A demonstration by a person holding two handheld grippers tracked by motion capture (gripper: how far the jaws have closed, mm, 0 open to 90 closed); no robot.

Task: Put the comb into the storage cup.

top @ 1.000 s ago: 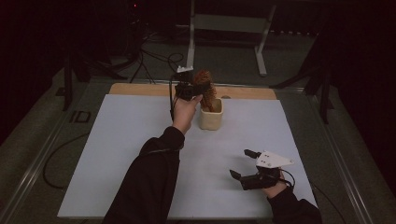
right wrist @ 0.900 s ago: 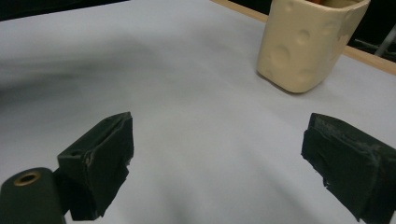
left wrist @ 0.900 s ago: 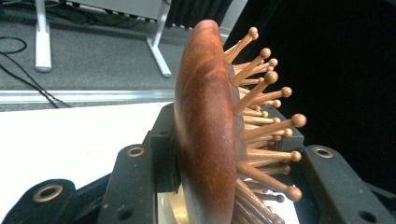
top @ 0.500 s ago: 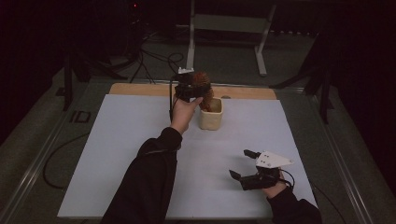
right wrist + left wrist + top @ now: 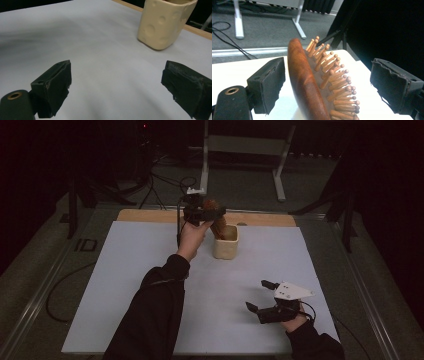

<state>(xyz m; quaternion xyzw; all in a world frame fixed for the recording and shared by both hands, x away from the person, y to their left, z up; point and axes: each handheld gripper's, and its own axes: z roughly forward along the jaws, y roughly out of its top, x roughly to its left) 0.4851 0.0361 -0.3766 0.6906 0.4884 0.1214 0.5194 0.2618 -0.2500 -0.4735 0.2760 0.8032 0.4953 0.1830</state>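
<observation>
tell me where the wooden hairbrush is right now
In the high view the wooden hairbrush stands in the cream cup at the table's far middle, between the left gripper jaws, which have just been opening.

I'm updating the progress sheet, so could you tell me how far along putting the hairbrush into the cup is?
Done: the wooden hairbrush stands in the cream cup. In hand: the left claw has just been opening, its pads off the brush. Left: pulling that claw away. The right claw waits open.

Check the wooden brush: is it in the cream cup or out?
In. The wooden brush stands with its lower end inside the cream cup. The left tongs have just been opening; their pads stand clear on both sides of it.
</observation>
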